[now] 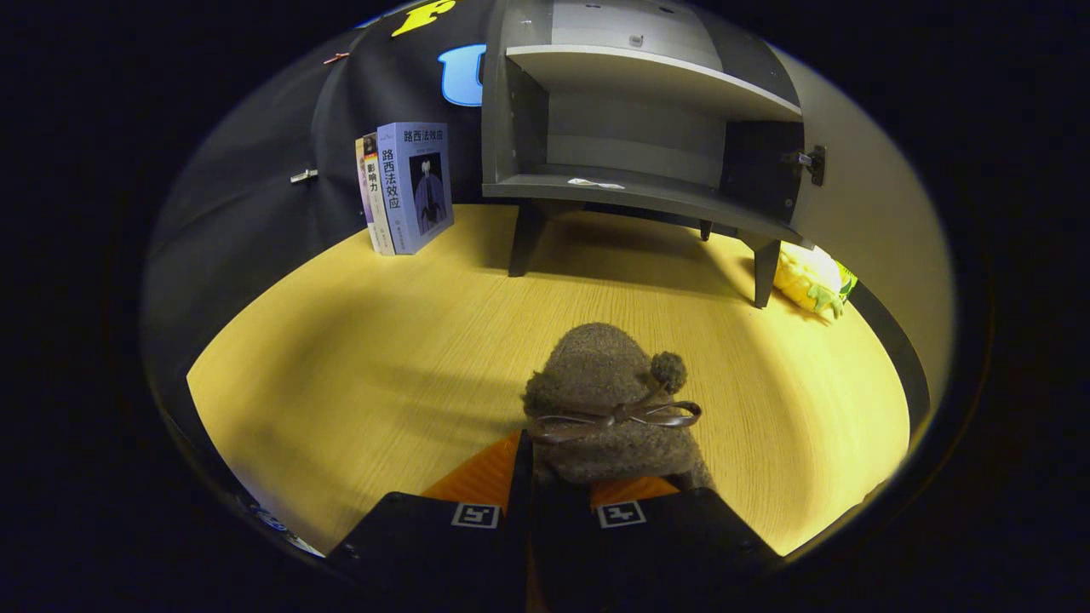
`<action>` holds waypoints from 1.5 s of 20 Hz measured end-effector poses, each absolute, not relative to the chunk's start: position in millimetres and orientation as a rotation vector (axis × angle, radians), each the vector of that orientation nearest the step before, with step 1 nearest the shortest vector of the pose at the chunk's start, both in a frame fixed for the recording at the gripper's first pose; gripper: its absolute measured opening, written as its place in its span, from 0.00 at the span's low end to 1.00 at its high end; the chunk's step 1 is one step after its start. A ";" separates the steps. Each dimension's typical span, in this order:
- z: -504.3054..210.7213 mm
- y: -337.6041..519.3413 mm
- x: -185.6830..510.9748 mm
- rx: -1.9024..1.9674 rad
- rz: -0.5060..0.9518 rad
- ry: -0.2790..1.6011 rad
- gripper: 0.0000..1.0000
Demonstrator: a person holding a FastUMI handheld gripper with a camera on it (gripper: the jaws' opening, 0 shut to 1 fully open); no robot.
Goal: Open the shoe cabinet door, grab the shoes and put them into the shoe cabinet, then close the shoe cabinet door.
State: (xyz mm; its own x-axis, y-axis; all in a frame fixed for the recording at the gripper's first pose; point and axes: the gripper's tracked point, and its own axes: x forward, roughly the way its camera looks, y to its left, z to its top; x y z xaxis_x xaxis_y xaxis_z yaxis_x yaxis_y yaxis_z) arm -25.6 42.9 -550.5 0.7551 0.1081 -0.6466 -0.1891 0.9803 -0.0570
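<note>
A fuzzy brown slipper-like shoe with a thin brown bow and a pompom (609, 400) is being held by its near edge in the gripper (552, 477), whose fingers are drawn almost together, seemingly pinching the shoe's rim between them. The shoe's toe is being pointed ahead, over the yellow wood-grain tabletop (358, 366). Beyond it, the grey shoe cabinet on short legs (634, 140) is standing with its door (860, 196) swung open to the right, and its lower shelf is being left free. The carrying step is judged to be in hand: the shoe is best being lifted above the shelf's front edge, kept level, and pushed well inside. Upright blue and white books (409, 187) are standing left of the cabinet.
</note>
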 end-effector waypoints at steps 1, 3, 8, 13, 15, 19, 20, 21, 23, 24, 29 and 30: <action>-551.5 43.1 -25.1 -0.125 0.161 0.698 0.27; -551.6 43.2 -25.4 -0.124 0.158 0.701 0.27; -551.6 42.9 -25.5 -0.121 0.156 0.699 0.27; -549.9 41.2 -25.1 -0.132 0.156 0.696 0.06; -548.4 41.0 -25.0 -0.135 0.167 0.702 0.06; -502.2 30.9 -18.4 -0.109 0.165 0.656 0.05; -488.0 29.0 -16.3 -0.100 0.169 0.645 0.05; -470.7 26.9 -15.0 -0.094 0.177 0.633 0.05; -437.9 22.2 -13.1 -0.085 0.202 0.623 0.05; -420.0 18.9 -13.7 -0.078 0.214 0.620 0.05; -315.6 9.5 -10.4 -0.037 0.279 0.545 0.05; -299.5 10.4 -6.7 -0.024 0.284 0.541 0.05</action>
State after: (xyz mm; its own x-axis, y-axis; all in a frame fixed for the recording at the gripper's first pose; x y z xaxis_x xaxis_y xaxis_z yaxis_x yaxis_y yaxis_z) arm -6.7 10.4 -299.5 0.8190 0.2603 -0.5113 -0.2728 0.9607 0.0521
